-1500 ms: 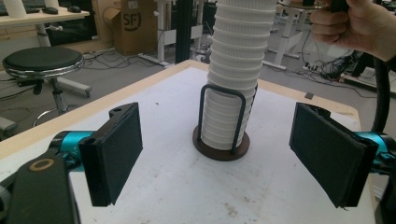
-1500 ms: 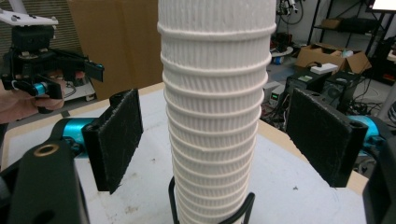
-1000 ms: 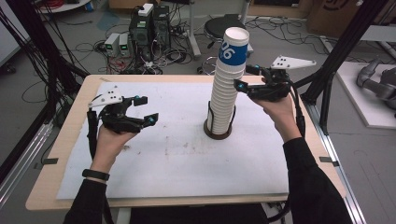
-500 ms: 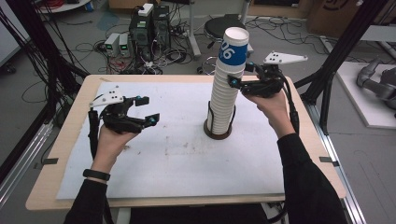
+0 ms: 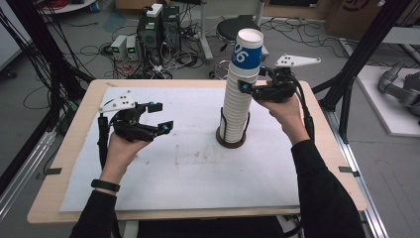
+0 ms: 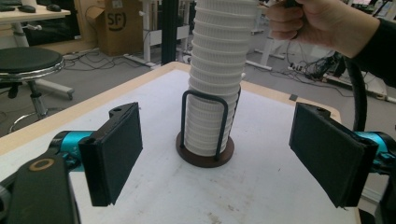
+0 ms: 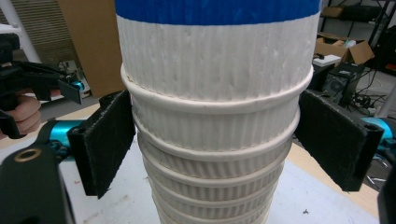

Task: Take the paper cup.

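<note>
One tall stack of paper cups (image 5: 237, 99) stood in one dark wire holder (image 5: 232, 139) near the middle of the white-topped table (image 5: 163, 193); single cups too many to count, the top one blue-banded. Two grippers. Right gripper (image 5: 252, 88) was held level, high on the stack, its jaws either side of the cups and just opening, the pads at the rims, hardly clear. Left gripper (image 5: 159, 118) hovered well apart to the left, jaws apart, empty.

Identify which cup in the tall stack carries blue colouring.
The topmost cup: it has a blue band with white numerals, while every cup below it in the stack is plain white.
</note>
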